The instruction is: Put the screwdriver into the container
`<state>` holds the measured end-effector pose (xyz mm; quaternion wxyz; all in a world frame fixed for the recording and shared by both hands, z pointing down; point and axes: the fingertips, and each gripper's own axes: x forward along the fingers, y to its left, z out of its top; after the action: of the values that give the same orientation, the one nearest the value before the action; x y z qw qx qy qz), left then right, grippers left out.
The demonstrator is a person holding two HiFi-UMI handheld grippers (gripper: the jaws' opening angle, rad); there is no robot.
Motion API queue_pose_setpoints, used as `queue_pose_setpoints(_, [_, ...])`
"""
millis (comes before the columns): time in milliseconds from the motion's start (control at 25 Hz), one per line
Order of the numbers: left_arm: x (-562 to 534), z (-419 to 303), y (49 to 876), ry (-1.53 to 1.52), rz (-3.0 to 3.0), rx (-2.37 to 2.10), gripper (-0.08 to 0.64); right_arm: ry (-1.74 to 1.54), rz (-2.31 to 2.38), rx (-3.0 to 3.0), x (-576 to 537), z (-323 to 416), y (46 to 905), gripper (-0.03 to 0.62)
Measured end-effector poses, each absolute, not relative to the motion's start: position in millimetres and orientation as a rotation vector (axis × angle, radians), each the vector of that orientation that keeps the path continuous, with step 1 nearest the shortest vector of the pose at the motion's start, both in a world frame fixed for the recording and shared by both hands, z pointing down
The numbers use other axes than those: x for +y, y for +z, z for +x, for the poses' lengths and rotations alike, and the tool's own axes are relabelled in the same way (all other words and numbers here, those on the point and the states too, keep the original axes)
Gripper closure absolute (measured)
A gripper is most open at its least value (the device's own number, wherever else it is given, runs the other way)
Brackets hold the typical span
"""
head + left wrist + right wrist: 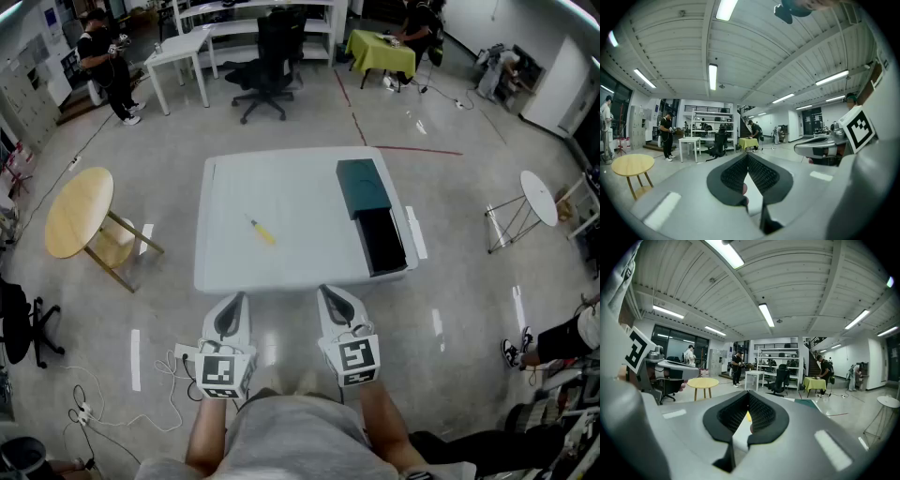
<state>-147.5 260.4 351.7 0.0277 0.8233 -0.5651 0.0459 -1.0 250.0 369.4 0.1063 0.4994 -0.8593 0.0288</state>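
Observation:
A screwdriver (261, 232) with a yellow handle lies on the left half of the light grey table (281, 267). The container stands along the table's right side, with its dark green lid (363, 185) at the far end and an open black box (382, 240) at the near end. Both grippers hover side by side just short of the table's near edge. My left gripper (239, 298) (747, 155) is shut and empty. My right gripper (324, 292) (748, 393) is also shut and empty. In the right gripper view a bit of the yellow handle (748, 416) shows past the jaws.
A round wooden side table (80, 211) stands to the left of the table, and a white folding table (539, 197) to the right. A black office chair (267, 70), white desks (178, 52) and a yellow-green table (382, 52) stand beyond. Cables (84, 408) lie on the floor at the near left.

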Motion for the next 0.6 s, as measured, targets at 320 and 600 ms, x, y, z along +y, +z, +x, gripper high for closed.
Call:
queue_pose_setpoints(320, [267.8, -117.7, 358.4, 0.144, 2.527, -1.778, 0.548, 0.095, 1.441, -2.57, 252.3, 26.9, 377.2, 0.589])
queue_pose_setpoints(600, [262.9, -112.9, 360.3, 0.155, 2.484, -1.815, 0.548, 0.123, 1.38, -2.574, 244.3, 27.6, 383.4, 0.589])
